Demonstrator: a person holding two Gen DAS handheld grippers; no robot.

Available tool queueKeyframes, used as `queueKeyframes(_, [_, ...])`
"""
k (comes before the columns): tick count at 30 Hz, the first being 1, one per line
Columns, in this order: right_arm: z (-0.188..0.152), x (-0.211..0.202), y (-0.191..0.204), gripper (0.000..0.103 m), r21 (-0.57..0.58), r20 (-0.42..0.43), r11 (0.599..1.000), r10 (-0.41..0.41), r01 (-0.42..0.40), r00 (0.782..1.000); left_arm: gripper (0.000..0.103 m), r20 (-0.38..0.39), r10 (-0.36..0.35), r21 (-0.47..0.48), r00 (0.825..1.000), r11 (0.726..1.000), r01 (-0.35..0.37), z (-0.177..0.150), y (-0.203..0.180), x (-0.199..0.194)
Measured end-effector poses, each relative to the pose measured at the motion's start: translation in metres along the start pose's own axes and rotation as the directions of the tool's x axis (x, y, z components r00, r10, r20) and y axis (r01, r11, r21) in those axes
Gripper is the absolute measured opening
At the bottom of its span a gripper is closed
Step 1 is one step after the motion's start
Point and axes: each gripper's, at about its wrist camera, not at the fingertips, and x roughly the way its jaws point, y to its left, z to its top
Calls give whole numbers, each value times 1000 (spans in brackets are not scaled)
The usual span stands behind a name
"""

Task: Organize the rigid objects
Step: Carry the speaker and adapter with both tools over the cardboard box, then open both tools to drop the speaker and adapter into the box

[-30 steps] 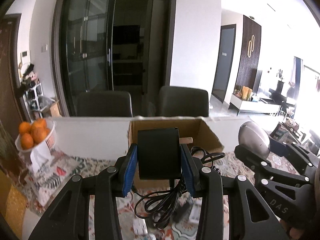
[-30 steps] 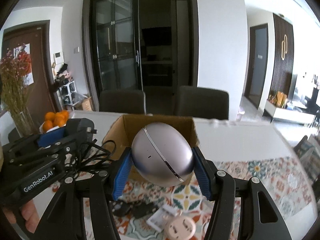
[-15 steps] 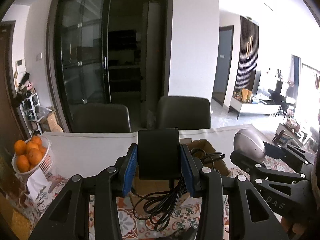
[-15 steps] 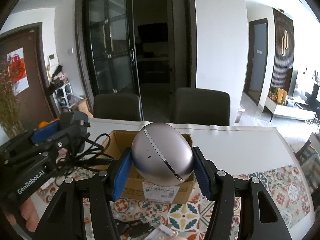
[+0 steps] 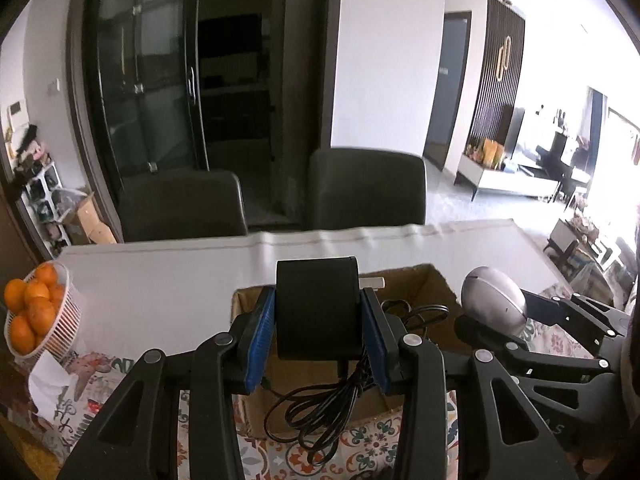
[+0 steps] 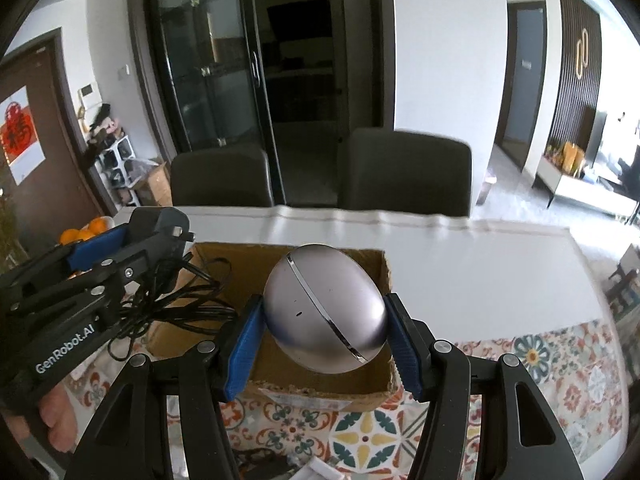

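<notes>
Big surface (image 6: 460,264) with a white far half and a flowery cloth on the near half. Brown open box (image 6: 384,276) in the middle. Left hand-held gripper (image 5: 318,320) clamped tight on a black plug block (image 5: 318,312), up over the box, black cord (image 5: 320,416) hanging down. Right hand-held gripper (image 6: 324,320) clamped tight on a shiny silver egg (image 6: 324,312), up over the box too. Basket of oranges (image 5: 36,316) by the left edge.
</notes>
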Motion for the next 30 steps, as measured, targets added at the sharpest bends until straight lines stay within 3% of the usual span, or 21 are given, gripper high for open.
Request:
queueKeyframes(6, [-1,31,-9,59,23,-88,999,31,-29,996,41,-104,-12,-27,994,1000,10,-4,2,31])
queueKeyframes(10, [-4,47,-11,59,26,-129,999,36,-33,991,42,-116,10,-36,993,999,-14,-10,5,36])
queueKeyframes(17, [-6,51,-6,59,15,-122,999,49,-48,991,76,-100,137,-42,986,989,-142,-16,15,20])
queueKeyframes(20, [-4,52,-1,60,1,-111,998,57,-58,992,82,-105,193,-66,976,978,-200,-18,25,15])
queueKeyframes(22, [-3,51,2,76,0,-98,999,44,-44,994,84,-102,208,-70,973,974,-215,-18,29,13])
queueKeyframes(23, [-2,50,3,79,-1,-92,999,33,-33,995,85,-100,220,-68,970,972,-227,-19,31,11])
queueKeyframes(30, [-5,30,8,79,-19,-54,1000,-20,19,998,98,-46,264,-36,963,963,-266,-25,23,-11])
